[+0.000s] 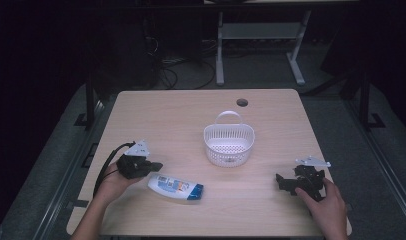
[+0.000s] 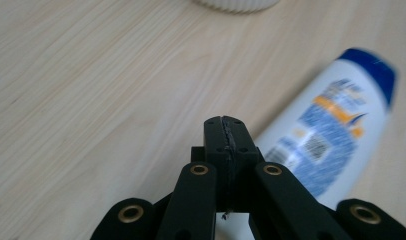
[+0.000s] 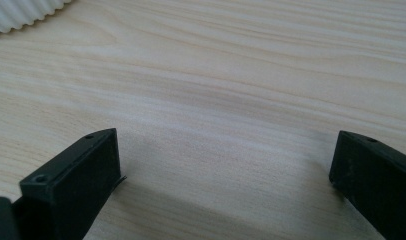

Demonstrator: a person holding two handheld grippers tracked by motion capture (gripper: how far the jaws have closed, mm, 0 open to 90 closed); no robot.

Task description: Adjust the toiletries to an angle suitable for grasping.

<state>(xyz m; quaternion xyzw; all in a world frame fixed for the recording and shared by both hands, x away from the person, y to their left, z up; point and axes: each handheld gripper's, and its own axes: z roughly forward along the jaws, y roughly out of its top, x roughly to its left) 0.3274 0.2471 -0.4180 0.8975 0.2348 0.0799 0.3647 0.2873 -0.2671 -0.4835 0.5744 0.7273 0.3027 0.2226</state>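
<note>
Low at the left of the high view, the left gripper [image 1: 155,165] sits in the person's left hand [image 1: 111,186], its jaws pressed together with nothing between them. Its tips point toward the right of the frame and end just above the white end of the bottle [image 1: 175,186], close to it but not gripping it. That bottle lies flat on the table [image 1: 181,107] in the lower middle of the frame, white body to the left, blue cap to the lower right, with a blue and orange label facing up. From the left gripper view the closed jaws rise from the bottom centre, a thin seam between them, and the bottle [image 2: 331,130] lies slantwise at the right of the frame, cap toward the upper right, partly behind the jaws and a little blurred.

Near the lower right of the high view the right gripper [image 1: 282,181] rests in the right hand [image 1: 331,206], well apart from the bottle, tips pointing left. The right gripper view shows its jaws spread wide at the lower corners, bare wood between them, holding nothing.

Above the bottle, at the centre of the table, a white basket [image 1: 229,145] stands upright with its handle at the far side; its ribbed wall [image 2: 236,5] edges the top of the left gripper view and the upper left corner [image 3: 16,15] of the right one
</note>
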